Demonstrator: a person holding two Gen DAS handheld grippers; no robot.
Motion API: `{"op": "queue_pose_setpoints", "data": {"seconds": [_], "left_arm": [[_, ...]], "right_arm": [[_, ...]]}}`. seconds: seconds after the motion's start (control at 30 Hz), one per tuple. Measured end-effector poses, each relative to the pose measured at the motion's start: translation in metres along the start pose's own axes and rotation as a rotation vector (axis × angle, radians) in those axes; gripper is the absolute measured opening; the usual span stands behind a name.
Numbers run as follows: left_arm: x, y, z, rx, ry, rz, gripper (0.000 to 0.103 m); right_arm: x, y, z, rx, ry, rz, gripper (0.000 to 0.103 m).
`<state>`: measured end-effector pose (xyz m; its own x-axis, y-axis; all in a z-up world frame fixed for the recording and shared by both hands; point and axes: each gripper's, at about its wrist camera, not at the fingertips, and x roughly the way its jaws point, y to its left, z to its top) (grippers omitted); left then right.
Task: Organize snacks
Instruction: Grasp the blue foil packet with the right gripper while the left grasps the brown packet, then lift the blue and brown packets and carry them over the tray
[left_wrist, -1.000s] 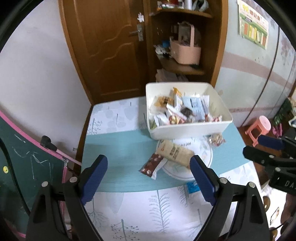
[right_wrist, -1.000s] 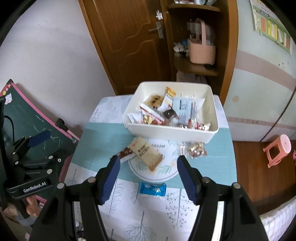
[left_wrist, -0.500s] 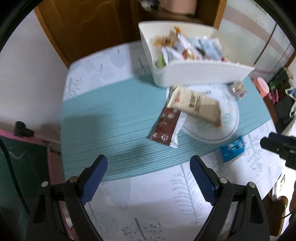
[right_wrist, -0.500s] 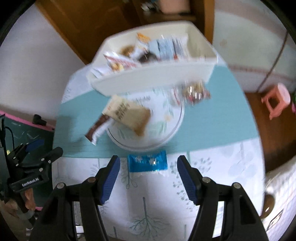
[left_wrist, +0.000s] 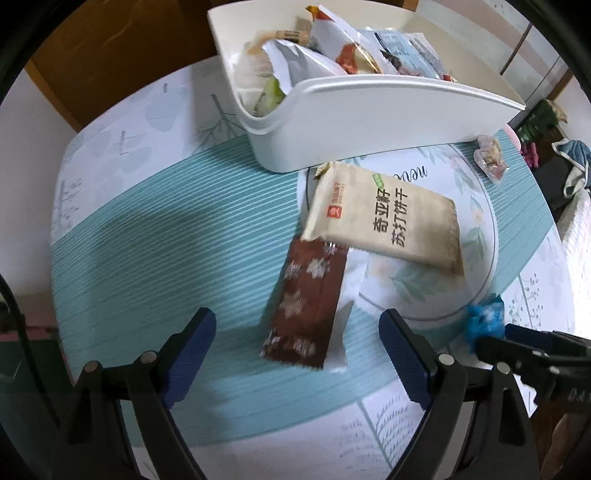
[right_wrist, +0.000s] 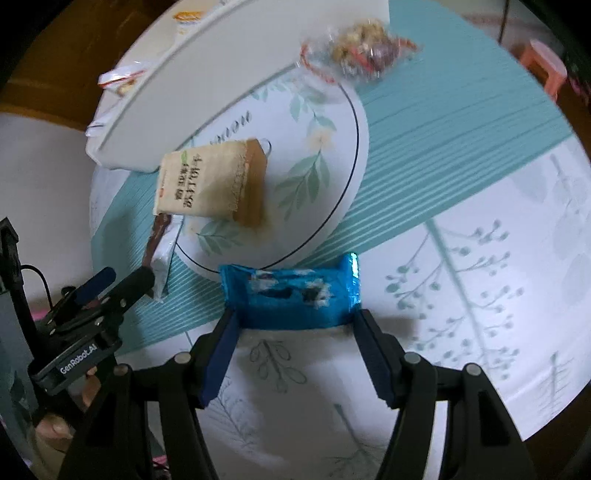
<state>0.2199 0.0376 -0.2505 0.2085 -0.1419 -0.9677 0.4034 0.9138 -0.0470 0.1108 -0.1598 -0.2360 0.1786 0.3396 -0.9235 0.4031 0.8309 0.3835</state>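
one worktop (left_wrist: 155, 229) under a printed cloth with a ribbed teal band lies below both my tongs. ahead of my left tongs (left_wrist: 297, 345) sits one white plastic bin (left_wrist: 369, 114), heaped with glossy wrappers. in front of it, one round leaf-printed plate (right_wrist: 317, 155) carries one beige cracker packet (left_wrist: 388, 221). one brown packet (left_wrist: 308, 306) lies flat between my left tongs' wide jaws, untouched. one clear crinkly sweet bag (right_wrist: 364, 51) rests far ahead of my right tongs (right_wrist: 295, 325). these point steeply down, jaws opening, straddling one blue foil packet (right_wrist: 291, 293).
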Motion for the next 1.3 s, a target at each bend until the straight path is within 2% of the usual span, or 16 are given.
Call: {"op": "queue_pose_setpoints", "data": {"seconds": [0.1, 0.23, 0.3, 0.4, 0.57, 0.67, 0.73, 0.8, 0.9, 1.0, 1.03, 1.1, 1.3], "left_arm": [[0.01, 0.001, 0.008, 0.002, 0.008, -0.002, 0.088], [0.02, 0.007, 0.011, -0.008, 0.034, -0.01, 0.082], [0.026, 0.008, 0.01, -0.012, 0.055, -0.023, 0.082], [0.027, 0.008, 0.008, 0.007, 0.041, -0.017, 0.081], [0.03, 0.005, 0.003, 0.028, 0.029, 0.004, 0.08], [0.025, -0.003, -0.004, 0.042, 0.012, 0.005, 0.072], [0.023, -0.006, -0.006, 0.05, 0.003, 0.001, 0.058], [0.022, -0.007, -0.007, 0.054, -0.005, 0.0, 0.049], [0.02, -0.008, -0.01, 0.048, -0.01, 0.001, 0.041], [0.019, -0.007, -0.012, 0.037, -0.012, -0.008, 0.036], [0.018, -0.007, -0.012, 0.035, -0.01, -0.012, 0.036], [0.018, -0.005, -0.011, 0.029, -0.008, -0.017, 0.035], [0.013, 0.006, -0.015, -0.011, 0.006, -0.045, 0.033]], "right_arm": [[0.003, 0.009, 0.002, 0.004, -0.008, -0.008, 0.07], [0.008, 0.025, 0.008, -0.018, -0.035, -0.07, 0.07], [0.01, 0.033, 0.01, -0.047, -0.04, -0.092, 0.071], [0.014, 0.039, 0.008, -0.083, -0.047, -0.114, 0.072], [0.024, 0.063, -0.004, -0.213, -0.063, -0.222, 0.073], [0.029, 0.072, -0.009, -0.244, -0.071, -0.261, 0.074], [0.031, 0.077, -0.011, -0.261, -0.076, -0.285, 0.074], [0.033, 0.081, -0.013, -0.274, -0.081, -0.302, 0.074], [0.033, 0.087, -0.022, -0.283, -0.092, -0.319, 0.071], [0.037, 0.091, -0.028, -0.298, -0.107, -0.328, 0.058], [0.037, 0.093, -0.028, -0.304, -0.107, -0.324, 0.056], [0.038, 0.09, -0.028, -0.316, -0.11, -0.318, 0.046], [0.036, 0.097, -0.031, -0.337, -0.1, -0.28, 0.037]]}}
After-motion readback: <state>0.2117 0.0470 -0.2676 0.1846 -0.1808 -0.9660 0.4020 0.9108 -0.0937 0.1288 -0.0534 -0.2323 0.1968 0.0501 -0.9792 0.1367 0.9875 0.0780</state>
